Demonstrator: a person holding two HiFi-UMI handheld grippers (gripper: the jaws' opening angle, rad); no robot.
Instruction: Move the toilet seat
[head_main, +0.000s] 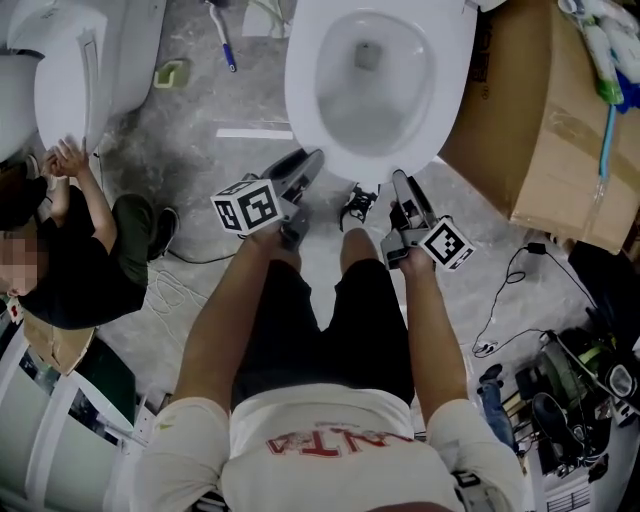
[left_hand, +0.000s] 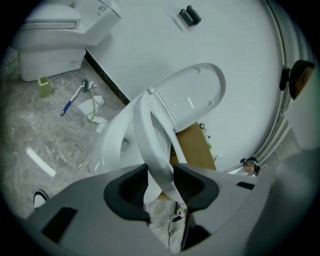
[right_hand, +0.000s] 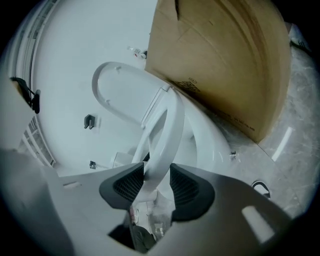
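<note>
Grey floor (head_main: 200, 160), both claws (left_hand: 160, 175) (right_hand: 156, 175) gripping toilet seat (left_hand: 145, 140)

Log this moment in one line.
left tongs: shut on toilet seat | right tongs: shut on toilet seat | toilet seat: lifted off bowl | lid: up

Grey marbled floor (head_main: 200, 170), white wall (left_hand: 150, 40)

White tee (head_main: 330, 470), black shorts (head_main: 300, 330)
</note>
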